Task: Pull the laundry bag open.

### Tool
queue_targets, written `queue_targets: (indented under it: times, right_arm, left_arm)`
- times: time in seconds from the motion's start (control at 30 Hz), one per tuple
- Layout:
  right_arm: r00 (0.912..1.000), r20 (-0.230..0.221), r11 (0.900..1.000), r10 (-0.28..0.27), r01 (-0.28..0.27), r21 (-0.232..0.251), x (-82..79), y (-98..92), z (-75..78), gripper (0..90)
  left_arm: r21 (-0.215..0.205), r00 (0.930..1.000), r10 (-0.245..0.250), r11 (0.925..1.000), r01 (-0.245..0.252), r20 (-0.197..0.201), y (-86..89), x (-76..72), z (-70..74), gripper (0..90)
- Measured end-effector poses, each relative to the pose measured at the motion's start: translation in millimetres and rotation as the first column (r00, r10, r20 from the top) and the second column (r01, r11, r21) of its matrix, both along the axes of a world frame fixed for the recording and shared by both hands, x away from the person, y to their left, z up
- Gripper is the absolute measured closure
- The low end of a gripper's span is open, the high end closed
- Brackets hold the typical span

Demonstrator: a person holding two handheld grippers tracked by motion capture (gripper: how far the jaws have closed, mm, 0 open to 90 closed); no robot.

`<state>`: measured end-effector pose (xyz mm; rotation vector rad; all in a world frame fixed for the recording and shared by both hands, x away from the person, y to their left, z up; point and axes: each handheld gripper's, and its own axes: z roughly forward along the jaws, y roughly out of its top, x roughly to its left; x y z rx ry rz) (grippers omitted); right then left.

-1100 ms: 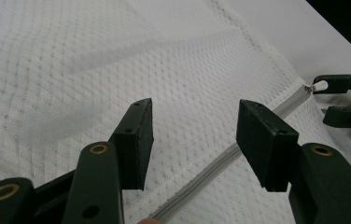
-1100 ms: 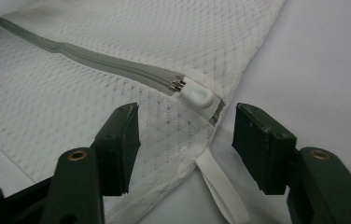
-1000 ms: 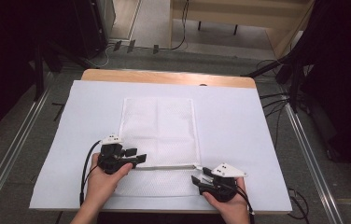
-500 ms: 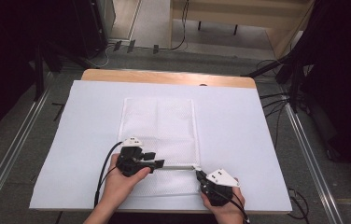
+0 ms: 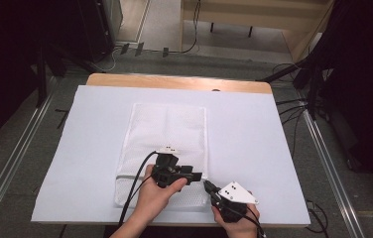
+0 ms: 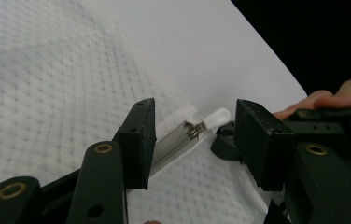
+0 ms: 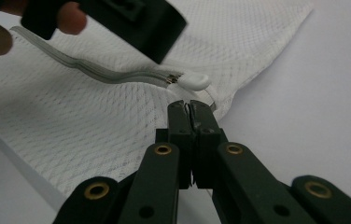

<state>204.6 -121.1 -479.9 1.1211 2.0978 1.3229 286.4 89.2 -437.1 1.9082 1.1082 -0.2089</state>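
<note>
The mesh bag lies flat on the white sheet that covers the tabletop, directly ahead of both hand-held grippers. It is a white, fine-netted laundry bag with a grey zipper running along its near edge. The zipper pull, a small white tab on a metal link, sits at the bag corner next to the right hand-held gripper.

The right hand-held gripper has its jaws pressed together, tips at the bag corner just below the pull. It appears to pinch the fabric edge there, though the tips hide the contact itself. Its jaws have just been closing, with the corner fabric between them.

The left hand-held gripper has its jaws spread, standing either side of the zipper line, with the pull ahead of and between them; nothing is clamped.

Procedure for the step in hand, judged to be grasping the pull while the corner is anchored:
- Keep the right grip fixed and low so the corner stays taut.
- Advance the left hand-held gripper until the white tab sits squarely between its pads.
- Close on the tab only, not on the mesh beneath.
- Pull along the zipper line, away from the right hand-held gripper, keeping the tab level.

Risk: a shallow bite lets the smooth tab slip.
</note>
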Motion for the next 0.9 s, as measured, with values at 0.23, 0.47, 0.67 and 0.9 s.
queue_targets:
  times: [0.23, 0.47, 0.67, 0.9]
  right_arm:
    - [0.9995, 0.024, 1.0, 0.02, -0.02, -0.007, -1.3, 1.4, 2.2, 90.0]
    - [0.9987, 0.037, 0.999, 0.033, -0.032, -0.026, -3.1, 3.4, 4.5, 90.0]
    - [0.9987, 0.035, 0.999, 0.038, -0.037, -0.035, -2.8, 3.2, 4.1, 90.0]
    - [0.9991, 0.03, 0.999, 0.032, -0.031, -0.032, -2.0, 3.2, 3.6, 90.0]
  left_arm:
    - [0.056, 0.9976, 0.059, 0.9968, -0.057, -0.038, -17.3, 4.8, 1.6, 36.9]
    - [0.086, 0.9936, 0.094, 0.9924, -0.088, -0.063, -24.5, 6.5, 1.0, 29.9]
    - [0.089, 0.9956, 0.063, 0.9945, -0.056, -0.07, -13.4, 5.0, 2.9, 41.5]
    - [0.028, 0.994, 0.043, 0.9988, -0.04, -0.101, 8.1, 6.3, 1.0, 53.3]
